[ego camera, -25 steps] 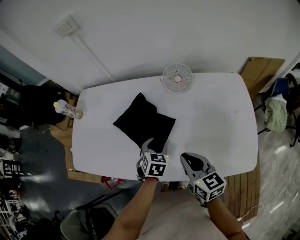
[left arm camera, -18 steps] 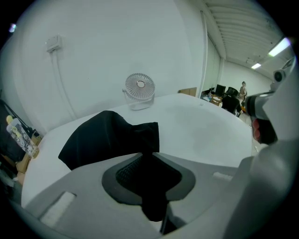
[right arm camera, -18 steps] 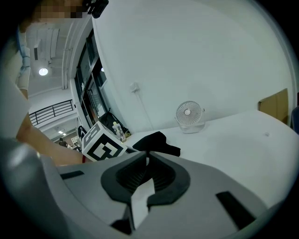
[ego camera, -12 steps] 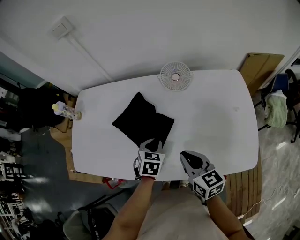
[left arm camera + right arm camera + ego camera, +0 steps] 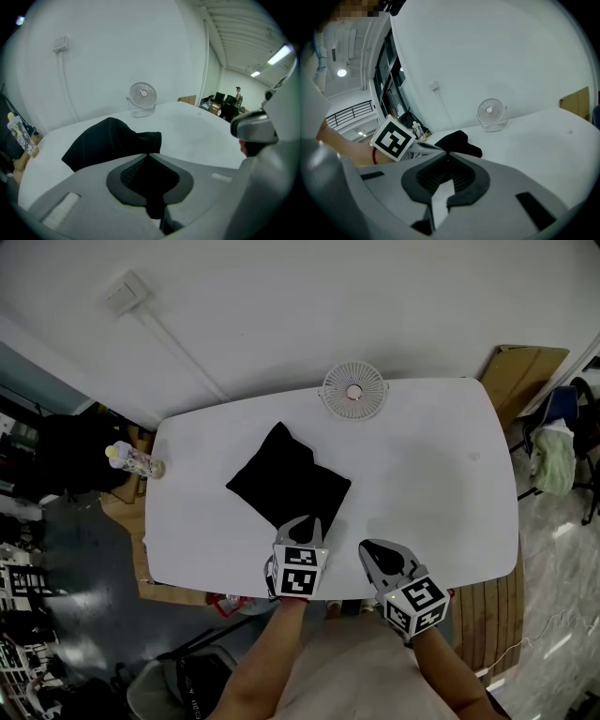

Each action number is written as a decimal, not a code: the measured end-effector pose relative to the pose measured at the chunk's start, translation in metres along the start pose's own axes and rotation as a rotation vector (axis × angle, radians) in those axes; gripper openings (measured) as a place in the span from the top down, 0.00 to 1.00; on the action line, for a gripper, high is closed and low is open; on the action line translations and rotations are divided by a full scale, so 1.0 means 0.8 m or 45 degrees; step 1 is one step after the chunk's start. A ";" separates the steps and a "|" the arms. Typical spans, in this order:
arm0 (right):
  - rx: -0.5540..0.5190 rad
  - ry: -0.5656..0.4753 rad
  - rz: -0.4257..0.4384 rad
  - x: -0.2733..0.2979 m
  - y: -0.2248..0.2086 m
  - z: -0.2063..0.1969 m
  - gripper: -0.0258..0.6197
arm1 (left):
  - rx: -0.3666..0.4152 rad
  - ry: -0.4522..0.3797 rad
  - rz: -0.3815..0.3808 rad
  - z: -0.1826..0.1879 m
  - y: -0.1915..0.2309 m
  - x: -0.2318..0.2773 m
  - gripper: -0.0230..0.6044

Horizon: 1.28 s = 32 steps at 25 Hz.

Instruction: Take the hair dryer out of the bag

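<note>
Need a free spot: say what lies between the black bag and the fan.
Only bare white table lies between the black bag and the desk fan, as the head view shows.

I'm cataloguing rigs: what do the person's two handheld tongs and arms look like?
Both the left tongs and right tongs are light grey, tapering to pointed tips, with dark ribbed pads. Each carries a white cube with black square markers. Forearms are unsleeved; a red band circles the left wrist.
</note>
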State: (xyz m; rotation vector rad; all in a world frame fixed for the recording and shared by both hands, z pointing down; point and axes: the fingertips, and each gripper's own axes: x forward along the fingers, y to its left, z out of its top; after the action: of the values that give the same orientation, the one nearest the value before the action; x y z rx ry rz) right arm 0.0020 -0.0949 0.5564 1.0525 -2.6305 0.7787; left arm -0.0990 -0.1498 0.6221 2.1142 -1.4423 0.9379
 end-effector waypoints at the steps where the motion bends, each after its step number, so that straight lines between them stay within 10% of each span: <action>1: 0.002 0.002 0.001 0.001 0.001 0.000 0.93 | -0.012 -0.003 -0.006 0.004 0.002 -0.003 0.93; 14: -0.037 0.073 0.031 0.036 0.003 -0.011 0.92 | -0.141 -0.042 -0.076 0.041 0.042 -0.022 0.93; 32: -0.254 0.430 -0.049 0.193 -0.015 -0.066 0.56 | -0.297 -0.040 -0.115 0.031 0.062 -0.012 0.93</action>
State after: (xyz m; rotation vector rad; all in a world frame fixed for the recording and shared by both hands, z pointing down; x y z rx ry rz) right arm -0.1026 -0.1633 0.6625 0.8331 -2.3367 0.6089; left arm -0.1398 -0.1788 0.5969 2.0108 -1.3853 0.6708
